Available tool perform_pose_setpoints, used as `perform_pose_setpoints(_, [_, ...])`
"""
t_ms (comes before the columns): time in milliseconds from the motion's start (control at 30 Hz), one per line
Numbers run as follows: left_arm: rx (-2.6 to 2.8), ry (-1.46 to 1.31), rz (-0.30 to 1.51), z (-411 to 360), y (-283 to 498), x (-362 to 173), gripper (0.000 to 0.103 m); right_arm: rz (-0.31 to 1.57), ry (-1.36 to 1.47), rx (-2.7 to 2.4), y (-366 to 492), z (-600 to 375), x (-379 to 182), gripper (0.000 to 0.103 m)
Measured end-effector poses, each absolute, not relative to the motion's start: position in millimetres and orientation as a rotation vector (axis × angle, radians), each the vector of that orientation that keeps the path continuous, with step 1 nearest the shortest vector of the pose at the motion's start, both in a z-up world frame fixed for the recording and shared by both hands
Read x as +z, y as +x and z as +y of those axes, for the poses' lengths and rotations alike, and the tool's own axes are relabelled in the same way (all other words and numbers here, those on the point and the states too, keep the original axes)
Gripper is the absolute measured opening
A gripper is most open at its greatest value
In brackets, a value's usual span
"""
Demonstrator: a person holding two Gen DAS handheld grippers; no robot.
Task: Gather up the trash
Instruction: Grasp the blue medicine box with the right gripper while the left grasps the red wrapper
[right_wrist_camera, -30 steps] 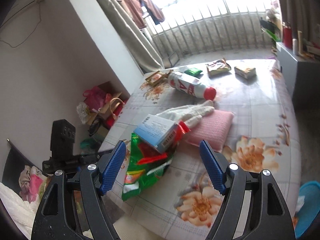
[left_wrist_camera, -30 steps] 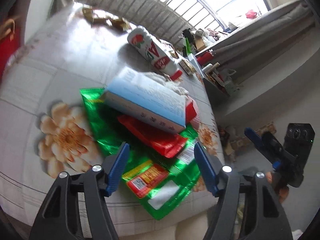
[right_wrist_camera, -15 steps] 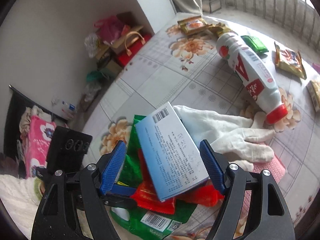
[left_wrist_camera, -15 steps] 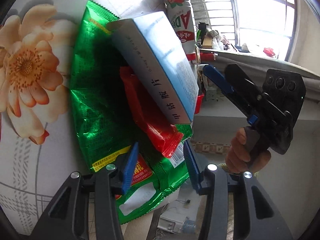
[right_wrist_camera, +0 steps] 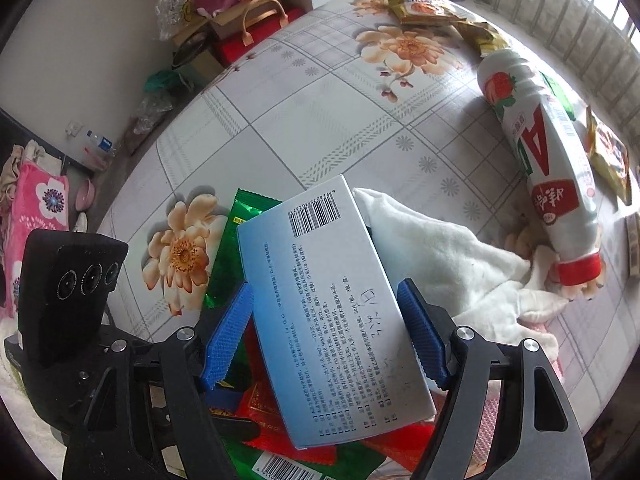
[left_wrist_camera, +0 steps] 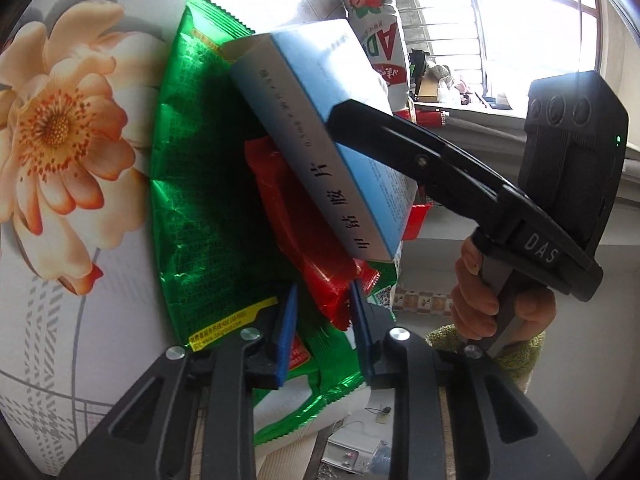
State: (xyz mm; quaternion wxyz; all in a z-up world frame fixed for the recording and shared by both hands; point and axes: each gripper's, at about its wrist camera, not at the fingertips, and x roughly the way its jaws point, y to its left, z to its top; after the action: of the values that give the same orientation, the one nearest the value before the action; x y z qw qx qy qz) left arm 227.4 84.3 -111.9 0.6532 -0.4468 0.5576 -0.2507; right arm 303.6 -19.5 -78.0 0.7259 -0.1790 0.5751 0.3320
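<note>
Currently, my listing of what lies before me on the flowered cloth.

Item one: green foil wrapper, lying flat at the near edge of the cloth, its lower end hanging past the edge. My left gripper has its blue pads on either side of that lower end; the jaws have just been closing and now stand narrow, with the crinkled green foil and the tip of the red wrapper between them. I cannot tell whether the pads press the foil yet.

Item two: red wrapper, resting on top of the green one, partly under the box.

Item three: blue-and-white carton, printed text and a barcode on its upper face, lying tilted across both wrappers. My right gripper points steeply down over it, jaws spread and lately narrowing a little, one blue pad at each long side of the carton. The pads stand just beside its edges; contact is not clear to me.

Item four: white glove, limp, beside the carton, touching the bottle's red cap.

Item five: white drink bottle, on its side, strawberry print, well beyond the carton.

Item six: yellow snack packets, at the far end of the cloth.

A hand grips the right tool's handle, seen from the left camera.
</note>
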Motion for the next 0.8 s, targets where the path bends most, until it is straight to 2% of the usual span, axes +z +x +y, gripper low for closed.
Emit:
perform_pose_setpoints(67, [-0.564,-1.001,1.261,81.8,227.5,-107.9,0.019,1.253,-0.387,0.725,301.5,-20.7,-76.2,0.062])
perform_pose_setpoints(133, [-0.562,-0.994,1.255,78.9,227.2,-105.5,0.018,1.242,-0.353,0.717,301.2,-27.2,-71.2,0.049])
perform_pose_setpoints(200, [-0.559,-0.990,1.248,77.0,225.1,-104.4,0.017,1.237,-0.305,0.712,304.0,-34.4,-65.9,0.042])
perform_pose_setpoints(267, [-0.554,-0.979,1.238,76.5,223.3,-101.7,0.016,1.241,-0.264,0.714,304.7,-42.0,-63.0,0.040])
perform_pose_setpoints(367, [-0.541,-0.943,1.224,77.8,219.3,-96.1,0.015,1.241,-0.275,0.704,302.0,-40.3,-63.0,0.046])
perform_pose_setpoints(433, [-0.523,-0.915,1.214,81.9,215.7,-93.1,0.015,1.235,-0.303,0.705,299.2,-35.6,-63.4,0.064])
perform_pose_setpoints(533, [-0.515,-0.885,1.203,85.3,212.2,-88.2,0.015,1.224,-0.389,0.695,294.6,-21.0,-68.7,0.072])
perform_pose_setpoints(800, [-0.506,-0.843,1.195,80.5,202.9,-89.5,0.014,1.218,-0.562,0.655,285.4,1.9,-91.0,0.075])
